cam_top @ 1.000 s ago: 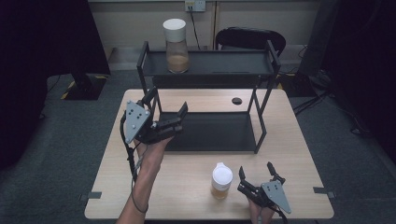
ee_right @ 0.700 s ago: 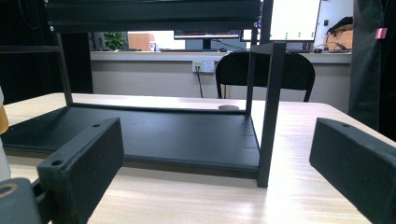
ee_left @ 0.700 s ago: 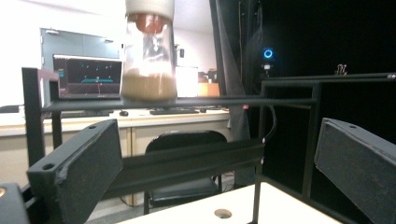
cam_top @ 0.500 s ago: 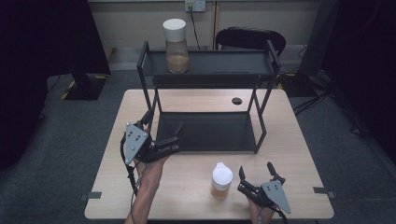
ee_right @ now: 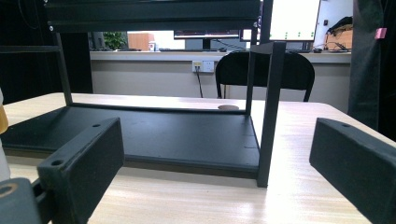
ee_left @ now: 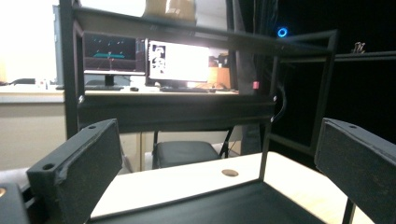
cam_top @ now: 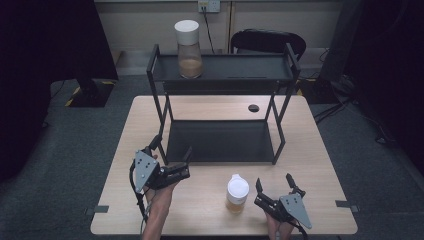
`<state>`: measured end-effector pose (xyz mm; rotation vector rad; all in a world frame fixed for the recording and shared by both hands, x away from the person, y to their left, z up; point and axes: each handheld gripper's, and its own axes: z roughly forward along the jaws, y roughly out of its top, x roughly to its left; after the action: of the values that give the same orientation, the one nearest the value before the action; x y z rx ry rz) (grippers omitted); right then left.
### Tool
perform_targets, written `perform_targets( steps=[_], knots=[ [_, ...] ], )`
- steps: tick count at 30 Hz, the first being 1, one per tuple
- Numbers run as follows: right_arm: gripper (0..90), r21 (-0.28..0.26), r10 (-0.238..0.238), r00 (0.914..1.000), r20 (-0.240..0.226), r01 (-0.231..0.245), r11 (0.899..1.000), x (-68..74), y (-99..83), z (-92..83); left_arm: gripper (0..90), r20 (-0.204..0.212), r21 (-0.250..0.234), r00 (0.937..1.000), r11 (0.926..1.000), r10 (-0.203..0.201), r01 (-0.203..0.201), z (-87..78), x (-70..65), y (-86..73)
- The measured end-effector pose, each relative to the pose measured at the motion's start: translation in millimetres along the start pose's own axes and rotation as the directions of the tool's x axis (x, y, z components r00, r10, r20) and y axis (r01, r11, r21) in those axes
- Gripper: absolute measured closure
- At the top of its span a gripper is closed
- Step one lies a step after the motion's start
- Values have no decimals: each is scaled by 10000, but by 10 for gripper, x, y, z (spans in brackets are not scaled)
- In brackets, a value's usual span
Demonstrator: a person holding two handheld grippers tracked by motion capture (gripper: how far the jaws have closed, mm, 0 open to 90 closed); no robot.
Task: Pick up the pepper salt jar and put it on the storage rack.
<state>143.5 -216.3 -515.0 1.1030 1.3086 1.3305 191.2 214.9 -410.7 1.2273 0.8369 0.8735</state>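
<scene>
the left tongs (cam_top: pixel 172 150), matte black blocks with small screw holes and a grey three-cornered plate on top, hang over the front left part of the pale wood-grain tabletop (cam_top: pixel 310 165), jaws spread wide and empty, right at the front left corner of the shelf rack (cam_top: pixel 220 75). in the left gripper view the same two blocky jaws stand far apart with the rack's lower tray between them. the rack is thin black metal, square-edged, with two flat trays, one resting on the tabletop and one raised on four slim posts. on the upper tray, toward its left end, stands a tall clear jar (cam_top: pixel 189 50) with a white round lid and tan powder in its lower part. a small dark round hole (cam_top: pixel 253 108) sits in the tabletop behind the rack. toward the front, a short bottle (cam_top: pixel 237 193) with a white cap and amber contents stands upright, just left of the right tongs (cam_top: pixel 274 186), apart from them. the right tongs rest low near the front right edge, jaws likewise spread wide and holding nothing. the floor is dark grey carpet; one black chair (cam_top: pixel 267 42) stands behind the tabletop against a beige wall with one socket plate (cam_top: pixel 208 6). counted: two tongs, one rack, one jar, one bottle.
</scene>
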Motion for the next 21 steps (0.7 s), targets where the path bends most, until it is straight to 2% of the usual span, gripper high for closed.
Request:
perform_targets(
  steps=[3,6,9,12,14,15,17,19,21],
  knots=[
    [19,1,0,10000,6,0,10000,1,0,0,1,-290,312,9996,9995,-22,31,-30,-9,-85],
    [19,4,0,10000,23,0,10000,5,1,0,1,-341,629,9993,9979,-119,140,-44,16,-168],
    [19,3,-4,10000,47,4,10000,9,0,0,0,-386,673,9990,9975,-211,237,-65,28,-271],
    [19,4,-5,10000,60,5,10000,11,1,0,0,-424,816,9981,9955,-445,479,-90,43,-351],
    [19,4,-7,10000,61,7,10000,11,1,0,1,-264,796,9962,9932,-833,852,-120,80,-425],
    [20,3,-5,10000,61,5,10000,11,0,0,1,-257,849,9956,9922,-896,915,-142,84,-452],
    [19,4,-7,10000,61,7,10000,11,1,0,1,-512,903,9966,9936,-640,684,-184,37,-521],
    [19,2,-7,10000,78,7,10000,14,0,0,1,-544,952,9965,9931,-639,689,-221,38,-594],
    [19,1,-5,10000,89,5,10000,16,0,0,1,-688,1050,9967,9932,-436,506,-248,20,-655]
  ],
)
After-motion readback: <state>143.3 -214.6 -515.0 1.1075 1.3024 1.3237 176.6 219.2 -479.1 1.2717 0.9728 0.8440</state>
